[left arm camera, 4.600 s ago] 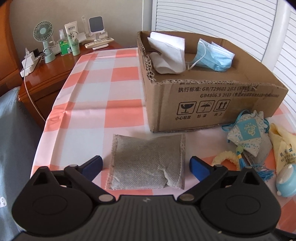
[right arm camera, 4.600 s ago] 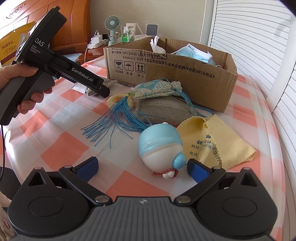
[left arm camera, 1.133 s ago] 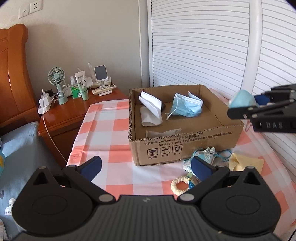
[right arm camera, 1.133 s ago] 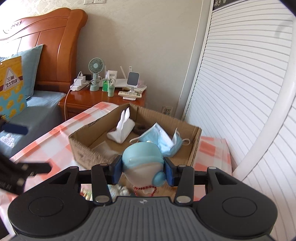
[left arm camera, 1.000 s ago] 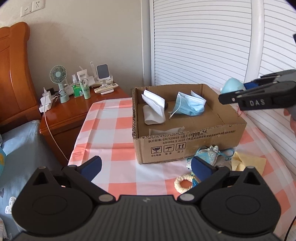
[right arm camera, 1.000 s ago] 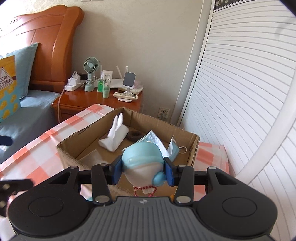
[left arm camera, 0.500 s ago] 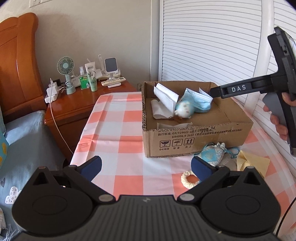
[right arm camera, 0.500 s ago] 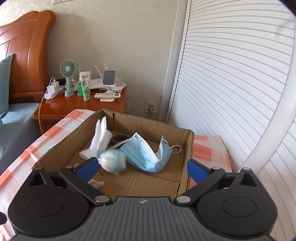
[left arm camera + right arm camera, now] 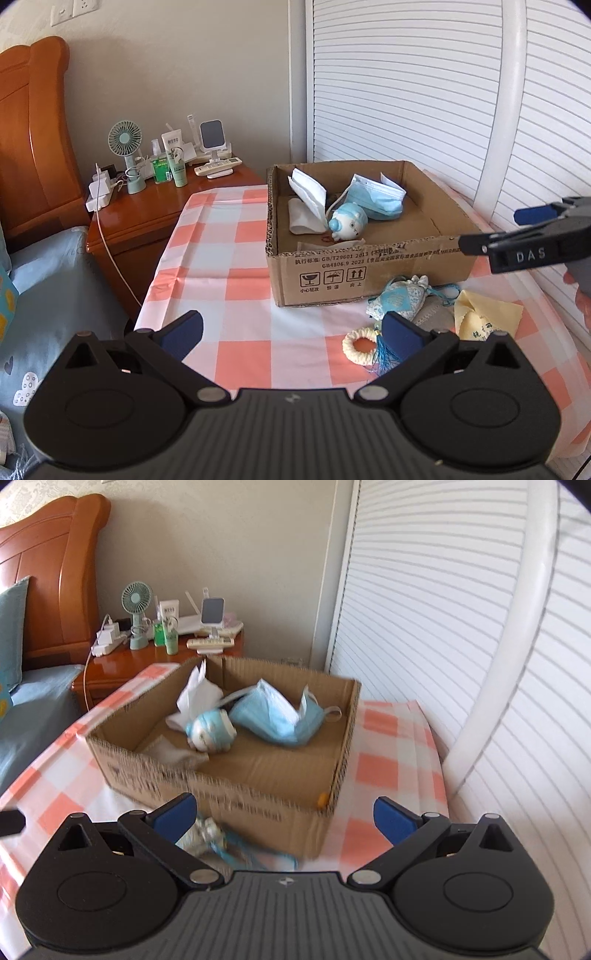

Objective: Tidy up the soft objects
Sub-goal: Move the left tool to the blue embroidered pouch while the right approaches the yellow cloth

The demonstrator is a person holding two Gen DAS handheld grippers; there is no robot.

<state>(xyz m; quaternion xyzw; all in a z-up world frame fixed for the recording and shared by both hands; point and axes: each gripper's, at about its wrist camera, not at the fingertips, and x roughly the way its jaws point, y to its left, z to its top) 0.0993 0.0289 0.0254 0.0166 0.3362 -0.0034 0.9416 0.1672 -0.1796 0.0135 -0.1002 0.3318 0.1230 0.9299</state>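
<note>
The toy [image 9: 347, 225] lay in the box [image 9: 369, 273] with the masks [image 9: 373, 199]. Both our claws, left [image 9: 291, 328] and right [image 9: 284, 814], gaped empty; sachet [image 9: 400, 299], ring [image 9: 360, 347] and cloth [image 9: 487, 317] waited on the desk [image 9: 225, 288].

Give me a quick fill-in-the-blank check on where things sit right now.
1. The blue plush toy lies inside the ____.
2. The yellow cloth lies on the ____ tablecloth.
3. The right gripper holds ____.
4. The green fan stands on the ____.

Missing words: cardboard box; checked; nothing; nightstand
</note>
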